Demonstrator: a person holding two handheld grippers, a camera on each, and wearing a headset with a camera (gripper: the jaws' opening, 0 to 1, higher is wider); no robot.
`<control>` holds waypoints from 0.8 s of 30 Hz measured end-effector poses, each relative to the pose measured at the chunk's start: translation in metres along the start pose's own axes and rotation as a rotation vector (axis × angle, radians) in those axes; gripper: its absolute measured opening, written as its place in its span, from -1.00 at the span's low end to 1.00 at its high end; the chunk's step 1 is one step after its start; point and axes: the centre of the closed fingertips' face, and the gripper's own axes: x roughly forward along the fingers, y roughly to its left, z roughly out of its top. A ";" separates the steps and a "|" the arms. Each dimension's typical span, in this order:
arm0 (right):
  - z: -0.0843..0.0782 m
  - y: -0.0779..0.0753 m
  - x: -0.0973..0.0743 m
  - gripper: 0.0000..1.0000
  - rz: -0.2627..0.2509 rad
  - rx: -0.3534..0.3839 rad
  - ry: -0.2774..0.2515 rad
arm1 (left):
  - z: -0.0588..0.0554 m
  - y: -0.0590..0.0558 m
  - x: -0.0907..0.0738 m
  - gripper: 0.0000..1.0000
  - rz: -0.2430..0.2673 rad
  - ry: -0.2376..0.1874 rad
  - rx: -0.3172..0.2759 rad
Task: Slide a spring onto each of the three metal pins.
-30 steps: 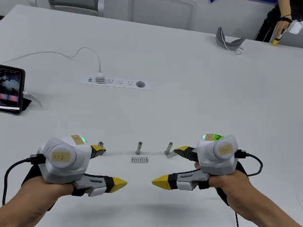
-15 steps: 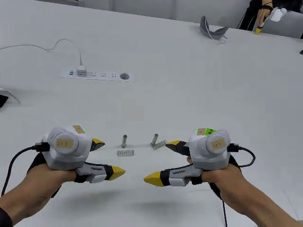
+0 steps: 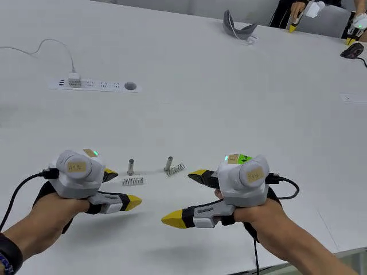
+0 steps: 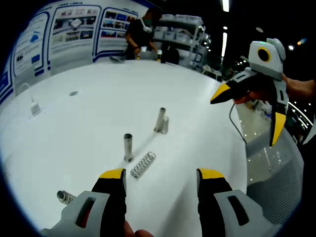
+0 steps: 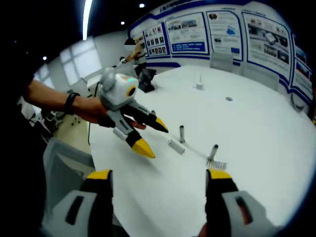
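**Loose spring dead ahead of my left jaws**

The loose spring (image 3: 132,181) lies flat on the white table (image 3: 241,97). In the head view its long axis runs 9-to-3, and it sits just at 6 o'clock of the middle pin (image 3: 131,167), which stands upright and bare. A second spring (image 3: 176,169) lies tilted against the foot of the right-hand pin (image 3: 168,164) — touching it but not threaded on, as far as I can judge. At 8 o'clock in the left gripper view, just beside one jaw, is a short metal piece (image 4: 64,197). I take it for the third pin, but it is too blurred to be sure.

My left gripper (image 3: 122,187) is the nearer to the loose spring, with its jaws spread wide and nothing in them. In its own view the spring sits at 12 o'clock just beyond the tips, slanting from 7 to 1. I judge that closing would pinch it across the coils.

My right gripper (image 3: 182,196) is also wide apart and empty. The second spring lies near its upper tip, at 9 o'clock of that tip.

There is bare tabletop all round the pins. The power strip (image 3: 94,85) sits well off at 11 o'clock, and the table's near edge shows at 5 o'clock. The tight spot is between the two grippers — their tips point toward each other.
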 end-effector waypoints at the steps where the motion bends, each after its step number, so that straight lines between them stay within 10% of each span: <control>1: -0.001 0.000 0.000 0.56 -0.001 0.004 0.001 | 0.000 0.001 0.003 0.15 0.000 0.002 -0.002; 24: -0.021 -0.005 -0.013 0.53 -0.024 0.055 0.021 | -0.008 0.015 0.025 -0.46 0.053 0.051 0.037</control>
